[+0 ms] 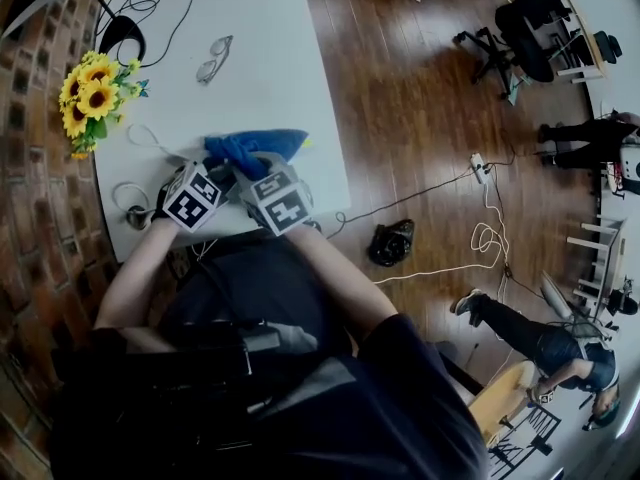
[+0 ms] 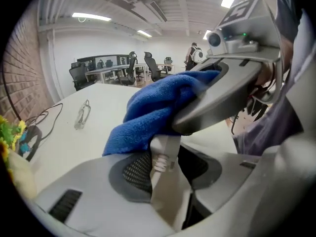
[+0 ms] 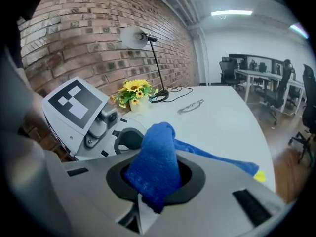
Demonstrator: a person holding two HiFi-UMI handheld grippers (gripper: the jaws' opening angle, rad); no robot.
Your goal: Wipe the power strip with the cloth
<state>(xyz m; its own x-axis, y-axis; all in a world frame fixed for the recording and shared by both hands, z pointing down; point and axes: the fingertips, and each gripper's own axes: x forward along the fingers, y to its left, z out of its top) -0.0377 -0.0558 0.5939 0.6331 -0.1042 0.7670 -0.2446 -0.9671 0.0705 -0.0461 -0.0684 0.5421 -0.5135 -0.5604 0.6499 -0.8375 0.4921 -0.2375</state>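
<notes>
A white power strip end point(image 2: 165, 154) with its ribbed cable collar stands between the jaws of my left gripper point(image 2: 165, 174), which is shut on it. A blue cloth point(image 2: 153, 110) lies draped over the strip's top. My right gripper point(image 3: 155, 184) is shut on a fold of the cloth point(image 3: 153, 164) and presses it against the strip. In the head view both grippers point(image 1: 215, 176) point(image 1: 262, 173) meet near the table's front edge, and the cloth point(image 1: 255, 146) spreads beyond them. The strip's body is hidden there.
The white table point(image 1: 260, 58) carries glasses point(image 1: 213, 58), a sunflower bunch point(image 1: 90, 93), a black lamp base point(image 1: 125, 38) with cables, and a white cable point(image 1: 148, 136). A brick wall runs along the left. Wooden floor with cables and a dark bag point(image 1: 392, 242) lies to the right.
</notes>
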